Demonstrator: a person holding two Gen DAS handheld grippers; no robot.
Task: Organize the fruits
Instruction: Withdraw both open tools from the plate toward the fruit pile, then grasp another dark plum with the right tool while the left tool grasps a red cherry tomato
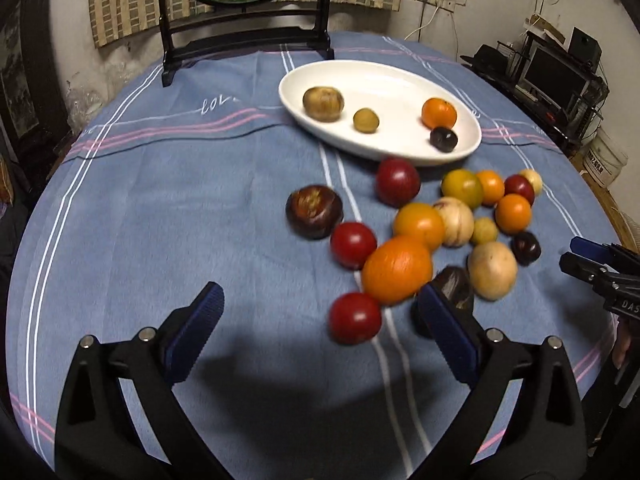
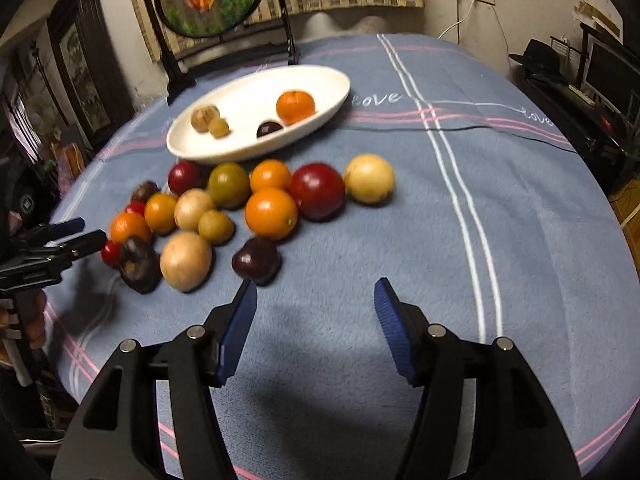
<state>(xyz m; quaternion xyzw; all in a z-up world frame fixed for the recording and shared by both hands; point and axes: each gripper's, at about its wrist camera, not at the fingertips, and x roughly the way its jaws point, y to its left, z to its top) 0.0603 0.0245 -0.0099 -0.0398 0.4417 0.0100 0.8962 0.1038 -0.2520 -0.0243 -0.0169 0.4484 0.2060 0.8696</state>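
Overhead dim; blue striped tablecloth (image 1: 160, 220), both tools (image 1: 320, 312) (image 2: 316, 304) released, holding nothing.

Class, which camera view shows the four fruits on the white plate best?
The left wrist view: all four sit apart on the plate. In the right wrist view the plate is blurred and its two yellowish fruits overlap.

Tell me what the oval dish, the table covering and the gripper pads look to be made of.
Oval dish: probably glazed ceramic, though melamine is possible; plain white, smooth, softly shiny.
Table covering: soft woven cloth with a fuzzy nap; blue, with white and pink stripes and "love" lettering.
Pads of the left gripper and right gripper: likely blue rubber or plastic, matte, finely ribbed, on black plastic-looking arms.
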